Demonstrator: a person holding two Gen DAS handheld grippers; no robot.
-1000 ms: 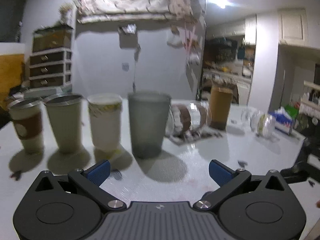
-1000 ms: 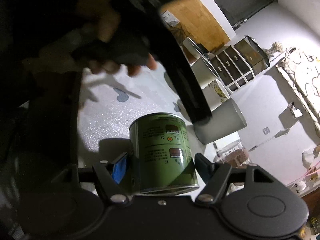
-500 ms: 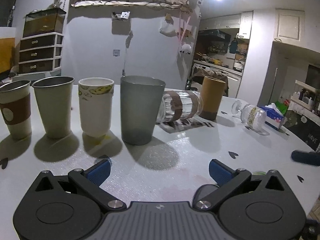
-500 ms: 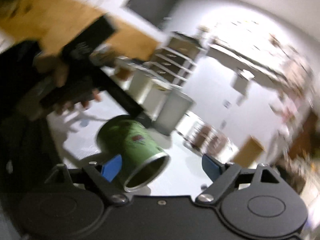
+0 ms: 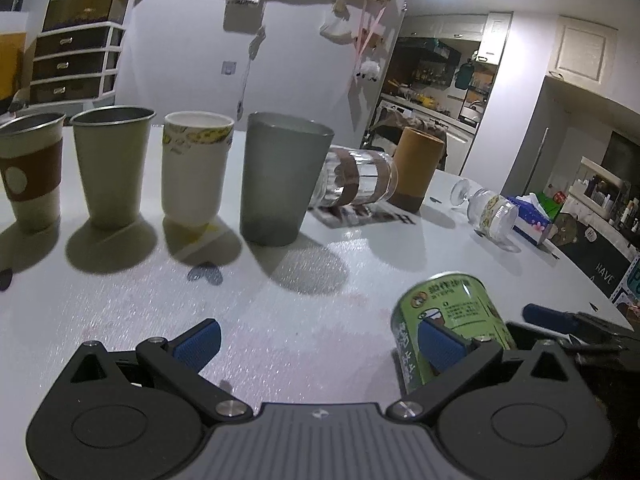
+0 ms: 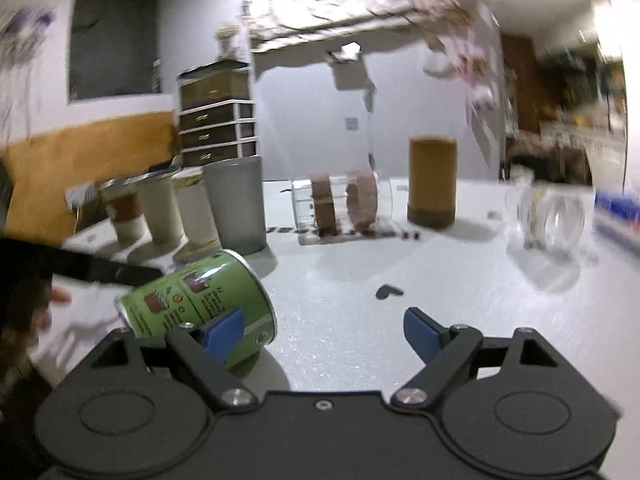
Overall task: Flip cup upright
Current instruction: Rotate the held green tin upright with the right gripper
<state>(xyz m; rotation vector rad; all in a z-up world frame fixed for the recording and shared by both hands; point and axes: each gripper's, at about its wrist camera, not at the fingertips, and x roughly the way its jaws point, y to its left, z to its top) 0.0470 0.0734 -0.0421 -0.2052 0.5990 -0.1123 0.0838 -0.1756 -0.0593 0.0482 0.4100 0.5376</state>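
We read no brand on the green cup [image 6: 200, 300]; our left gripper [image 5: 320, 338] and right gripper [image 6: 324, 328] gaped wide, gripping nothing.

Both tongs [image 5: 320, 340] [image 6: 324, 332] gape wide, level, empty.

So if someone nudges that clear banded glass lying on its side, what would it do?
The clear banded glass lies on its round side, so it would probably roll. It looks like glass, hence likely rigid, breakable and slippery. The orange cup standing right beside it might stop it.
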